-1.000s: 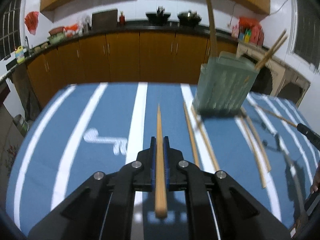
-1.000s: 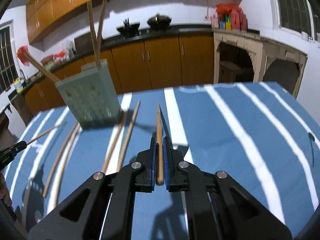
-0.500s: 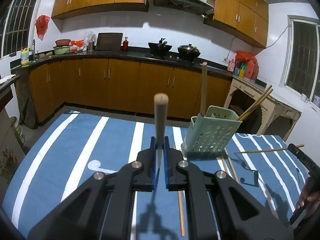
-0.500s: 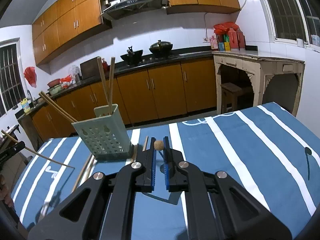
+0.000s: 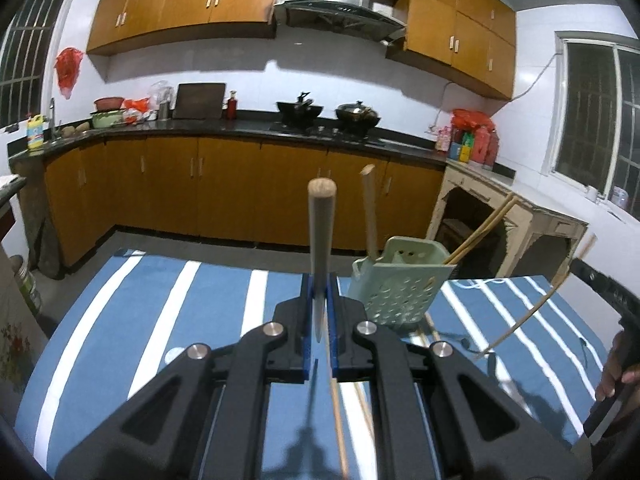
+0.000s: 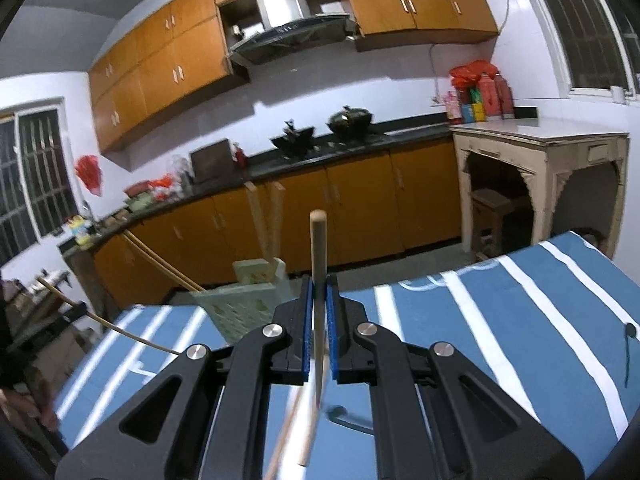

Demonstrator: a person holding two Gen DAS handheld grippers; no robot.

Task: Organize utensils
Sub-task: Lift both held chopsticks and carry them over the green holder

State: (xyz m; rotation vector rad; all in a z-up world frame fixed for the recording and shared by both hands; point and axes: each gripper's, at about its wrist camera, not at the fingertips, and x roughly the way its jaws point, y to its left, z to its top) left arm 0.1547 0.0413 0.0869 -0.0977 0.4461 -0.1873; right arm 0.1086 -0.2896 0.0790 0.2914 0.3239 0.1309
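Note:
My left gripper [image 5: 320, 280] is shut on a wooden chopstick [image 5: 321, 240] that stands upright above the striped table. The pale green perforated utensil holder [image 5: 396, 284] stands just right of it with chopsticks leaning inside. My right gripper [image 6: 319, 280] is shut on another chopstick [image 6: 319, 264], also held upright; the holder [image 6: 248, 300] is to its left, partly behind the left finger. The right gripper also shows at the right edge of the left wrist view [image 5: 600, 280], and the left gripper at the left edge of the right wrist view [image 6: 72, 312].
Loose chopsticks [image 5: 338, 424] lie on the blue and white striped tablecloth [image 5: 160, 320] below the left gripper and by the holder's base. Orange kitchen cabinets [image 5: 240, 184] and a black counter run behind the table. A beige side table [image 6: 560, 184] stands at the right.
Both grippers have lifted their chopsticks off the table and tilted up, so the chopsticks now stand upright. The holder looks lower and farther in both views.

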